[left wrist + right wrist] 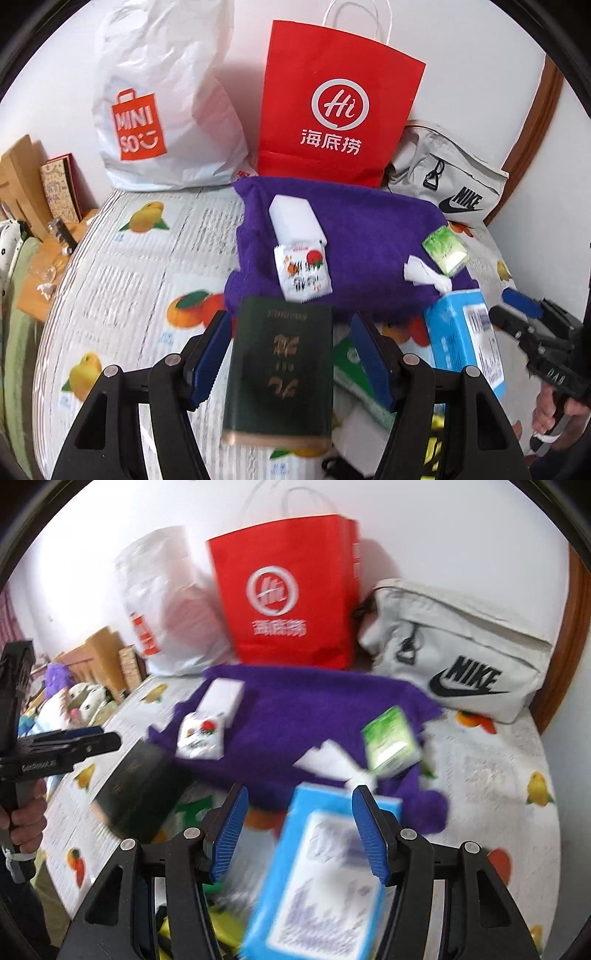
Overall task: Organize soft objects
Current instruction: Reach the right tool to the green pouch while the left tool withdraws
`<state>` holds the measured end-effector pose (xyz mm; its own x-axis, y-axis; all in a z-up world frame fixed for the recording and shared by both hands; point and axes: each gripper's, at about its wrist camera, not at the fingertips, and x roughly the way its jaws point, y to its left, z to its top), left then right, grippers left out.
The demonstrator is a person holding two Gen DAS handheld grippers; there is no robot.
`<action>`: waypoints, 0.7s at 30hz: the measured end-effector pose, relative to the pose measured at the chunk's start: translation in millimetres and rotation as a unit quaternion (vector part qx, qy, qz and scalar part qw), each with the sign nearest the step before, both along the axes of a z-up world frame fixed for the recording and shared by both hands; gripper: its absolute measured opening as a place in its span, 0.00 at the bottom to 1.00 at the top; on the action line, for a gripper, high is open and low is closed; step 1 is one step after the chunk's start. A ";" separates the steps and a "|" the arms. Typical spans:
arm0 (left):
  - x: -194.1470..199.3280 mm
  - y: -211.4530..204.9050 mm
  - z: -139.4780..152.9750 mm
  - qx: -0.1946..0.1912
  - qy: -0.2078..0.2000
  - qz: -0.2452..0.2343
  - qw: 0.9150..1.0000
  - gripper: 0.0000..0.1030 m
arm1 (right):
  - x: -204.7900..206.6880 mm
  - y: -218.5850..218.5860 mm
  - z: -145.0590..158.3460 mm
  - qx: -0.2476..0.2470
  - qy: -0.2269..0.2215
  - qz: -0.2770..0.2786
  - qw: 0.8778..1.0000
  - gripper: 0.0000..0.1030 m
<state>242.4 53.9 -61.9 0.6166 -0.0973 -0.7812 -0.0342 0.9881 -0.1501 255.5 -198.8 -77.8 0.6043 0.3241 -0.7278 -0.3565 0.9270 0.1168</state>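
A folded purple towel (369, 236) (295, 709) lies on the fruit-print cover. On it rest a white block (291, 218), a strawberry-print packet (303, 271), a green tissue pack (445, 254) and a crumpled white tissue (424, 273). My left gripper (289, 317) is open above a dark green book (282, 369), with gaps between its pads and the covers. My right gripper (300, 790) is open over a blue tissue pack (325, 878), which is blurred and lies below the pads. The right gripper (508, 308) also shows in the left wrist view, and the left gripper (109, 736) in the right wrist view.
Against the wall stand a white Miniso bag (162, 110), a red paper bag (332, 103) and a grey Nike pouch (454, 181). Cardboard boxes (22, 177) sit at the far left. A green-and-white pack (354, 373) lies beside the book.
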 end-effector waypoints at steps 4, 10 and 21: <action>-21.2 10.3 -5.5 0.001 0.002 0.006 1.000 0.63 | -21.6 25.5 -10.6 0.003 0.011 0.028 1.000 0.57; -41.6 31.4 -22.0 -0.006 0.009 0.017 1.000 0.63 | -35.3 60.6 -32.6 -0.009 0.034 0.062 0.997 0.57; -56.9 69.1 -44.6 -0.023 0.016 0.039 0.999 0.63 | -23.7 108.3 -70.0 -0.071 0.074 0.093 0.990 0.58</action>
